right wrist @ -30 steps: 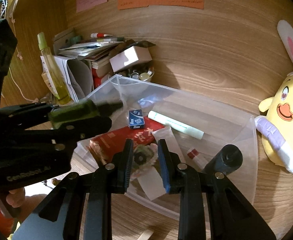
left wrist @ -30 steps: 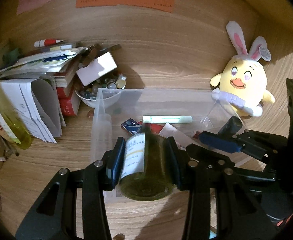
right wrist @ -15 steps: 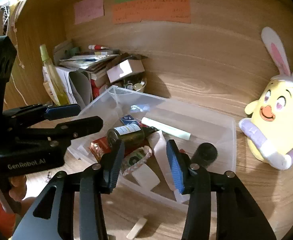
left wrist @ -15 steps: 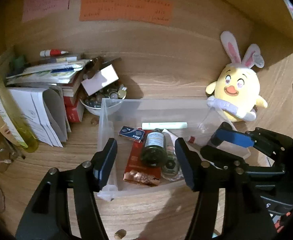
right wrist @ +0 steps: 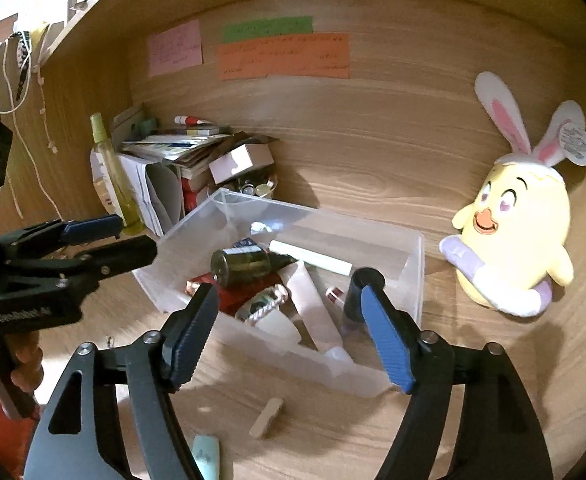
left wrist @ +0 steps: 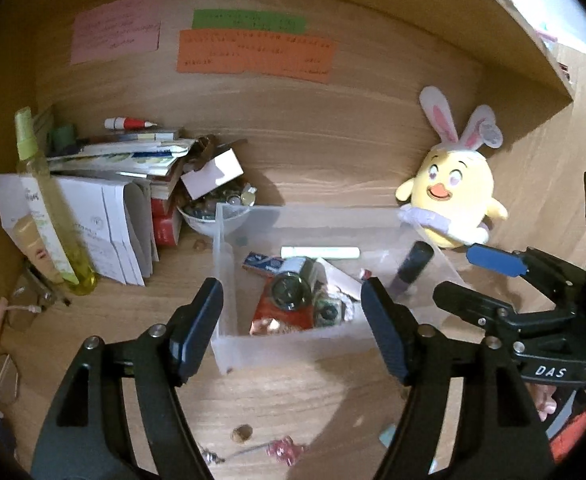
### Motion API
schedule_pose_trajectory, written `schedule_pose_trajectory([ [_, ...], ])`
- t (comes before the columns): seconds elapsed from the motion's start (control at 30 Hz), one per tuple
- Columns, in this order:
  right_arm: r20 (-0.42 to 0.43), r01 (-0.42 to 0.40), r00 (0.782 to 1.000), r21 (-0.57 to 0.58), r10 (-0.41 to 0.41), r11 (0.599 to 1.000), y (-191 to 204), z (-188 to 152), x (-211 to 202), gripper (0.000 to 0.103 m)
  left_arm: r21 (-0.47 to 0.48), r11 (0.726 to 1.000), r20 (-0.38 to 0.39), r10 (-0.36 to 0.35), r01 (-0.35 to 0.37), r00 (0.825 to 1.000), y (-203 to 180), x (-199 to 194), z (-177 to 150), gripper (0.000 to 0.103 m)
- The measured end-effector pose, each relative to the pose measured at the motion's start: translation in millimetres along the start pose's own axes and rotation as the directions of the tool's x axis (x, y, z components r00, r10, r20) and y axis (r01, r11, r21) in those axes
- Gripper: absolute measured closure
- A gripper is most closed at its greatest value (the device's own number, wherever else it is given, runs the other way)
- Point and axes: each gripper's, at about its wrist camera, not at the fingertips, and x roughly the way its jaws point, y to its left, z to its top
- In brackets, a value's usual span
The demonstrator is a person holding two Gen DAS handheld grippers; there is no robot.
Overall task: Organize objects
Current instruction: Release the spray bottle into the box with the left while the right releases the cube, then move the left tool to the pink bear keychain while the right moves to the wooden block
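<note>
A clear plastic bin (left wrist: 224, 276) (right wrist: 389, 248) stands on the wooden desk in both wrist views. Inside it a dark green bottle (left wrist: 291, 290) (right wrist: 245, 266) lies on its side on a red packet, beside a white tube (left wrist: 320, 252) (right wrist: 313, 260) and a black-capped tube (left wrist: 413, 266) (right wrist: 357, 286). My left gripper (left wrist: 291, 332) (right wrist: 119, 238) hovers in front of the bin, its jaws opening with nothing between them. My right gripper (right wrist: 289, 336) (left wrist: 471, 280) hangs at the bin's near right side, its jaws also opening and holding nothing.
A yellow plush chick with rabbit ears (left wrist: 453, 196) (right wrist: 513, 240) sits right of the bin. To the left stand a pile of papers and books (left wrist: 105, 184), a yellow spray bottle (left wrist: 49, 208) and a bowl of small items (left wrist: 221, 208). Small bits (right wrist: 267, 424) lie on the near desk.
My left gripper let go of the dark green bottle, which now lies in the bin. Both grippers opened wider and drew back and up from the bin.
</note>
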Motion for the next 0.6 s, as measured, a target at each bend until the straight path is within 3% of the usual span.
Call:
schedule_pose_trajectory([
  [0.23, -0.012, 0.007, 1.000, 0.004, -0.007, 1.000, 3, -19, -12, 0.031, -0.009, 1.000, -0.010, 0.015, -0.015, 1.000, 5, -16, -19, 0.032],
  [0.47, -0.059, 0.019, 0.998, 0.036, -0.017, 0.999, 0, -44, -10, 0.031, 0.021, 0.997, -0.040, 0.076, -0.075, 0.996, 12, -27, -44, 0.031],
  [0.6, -0.080, 0.057, 0.995, 0.053, -0.053, 0.997, -2, -57, -4, 0.031, 0.023, 0.996, -0.070, 0.086, -0.085, 0.994, 17, -28, -59, 0.019],
])
